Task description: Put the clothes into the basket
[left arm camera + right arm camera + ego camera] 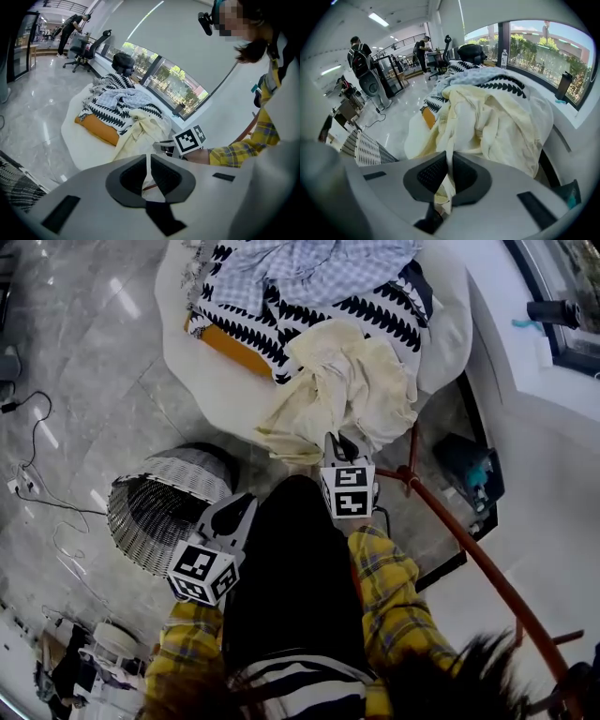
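Observation:
A cream garment (349, 381) lies at the near edge of a pile on the round white table (214, 390), next to a black-and-white zigzag cloth (375, 310) and a blue checked one (309, 263). My right gripper (337, 443) is shut on the cream garment (487, 117); a fold runs between its jaws (450, 157) and hangs out below them. My left gripper (246, 502) hovers off the table's near edge, beside the wicker basket (157, 507) on the floor. Its jaws (149, 157) are shut with nothing in them.
An orange-red tube frame (469, 549) curves past the table on the right. Cables (37, 488) trail over the grey floor at left. An orange cushion (230, 348) lies under the pile. People and office chairs (84, 49) stand far off in the hall.

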